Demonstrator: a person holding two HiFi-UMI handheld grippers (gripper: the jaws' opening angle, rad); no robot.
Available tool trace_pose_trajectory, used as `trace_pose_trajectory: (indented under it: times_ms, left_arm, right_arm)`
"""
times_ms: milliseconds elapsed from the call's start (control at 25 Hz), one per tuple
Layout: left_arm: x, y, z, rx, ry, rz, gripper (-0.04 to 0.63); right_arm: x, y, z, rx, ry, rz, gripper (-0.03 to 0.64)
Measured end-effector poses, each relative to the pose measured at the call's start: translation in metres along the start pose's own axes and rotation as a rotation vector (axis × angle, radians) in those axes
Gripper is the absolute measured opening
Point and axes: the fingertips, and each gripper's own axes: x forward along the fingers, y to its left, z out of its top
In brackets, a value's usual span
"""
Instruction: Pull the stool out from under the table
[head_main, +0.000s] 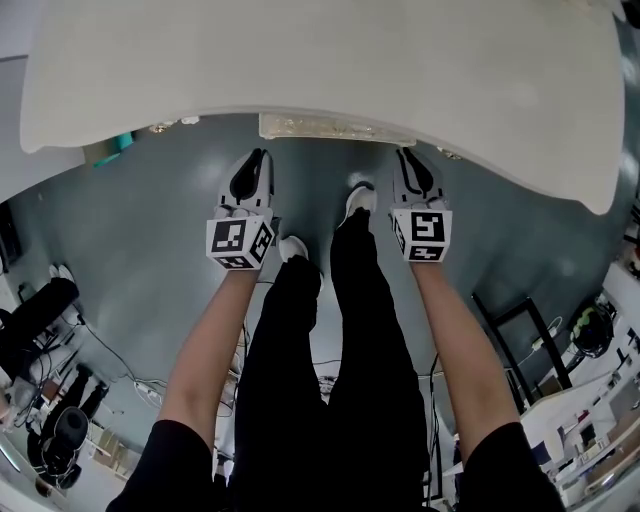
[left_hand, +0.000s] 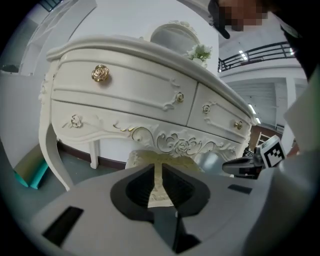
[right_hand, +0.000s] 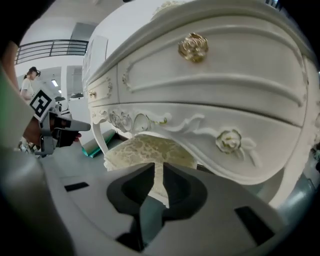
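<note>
The stool (head_main: 335, 128) has a cream and gold patterned seat and sits tucked under the ornate white table (head_main: 320, 60); only its front edge shows in the head view. My left gripper (head_main: 258, 158) and right gripper (head_main: 412, 158) hover just short of that edge, one at each side, touching nothing. In the left gripper view the jaws (left_hand: 158, 172) leave only a thin slit with nothing in it, and the stool seat (left_hand: 145, 159) lies beyond them. The right gripper view shows the same: the jaws (right_hand: 158, 175) are almost together in front of the seat (right_hand: 145, 150).
The table's carved drawer front (left_hand: 130, 95) and curved legs (left_hand: 50, 150) frame the stool. A teal object (head_main: 110, 150) lies on the grey floor at the left. My legs and white shoes (head_main: 358, 200) stand between the grippers. Cables and gear (head_main: 50, 320) and a black frame (head_main: 515, 330) line the sides.
</note>
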Motion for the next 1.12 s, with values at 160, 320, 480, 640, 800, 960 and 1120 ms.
trace_pose_trajectory:
  times_ms: [160,320,480,640,800,960,1120]
  left_arm:
    - [0.014,0.016,-0.025,-0.013,0.02,-0.009,0.089]
    - [0.027,0.021,-0.043,0.002,0.047,-0.034,0.135]
    - [0.045,0.03,-0.069,-0.012,0.109,-0.044,0.195]
    - [0.056,0.037,-0.094,-0.019,0.165,-0.049,0.247]
    - [0.066,0.034,-0.111,0.075,0.222,-0.077,0.27]
    - [0.073,0.041,-0.117,0.087,0.23,-0.04,0.302]
    - [0.084,0.035,-0.121,0.121,0.252,-0.086,0.318]
  right_arm:
    - [0.018,-0.016,-0.036,0.015,0.041,-0.033,0.135]
    - [0.025,-0.025,-0.058,0.008,0.065,-0.028,0.193]
    - [0.034,-0.026,-0.067,-0.094,0.071,-0.019,0.272]
    - [0.043,-0.029,-0.077,-0.071,0.083,-0.012,0.299]
    - [0.056,-0.028,-0.086,-0.057,0.101,0.036,0.316]
    - [0.057,-0.025,-0.088,-0.108,0.081,0.05,0.318]
    - [0.053,-0.03,-0.092,-0.071,0.091,0.002,0.342]
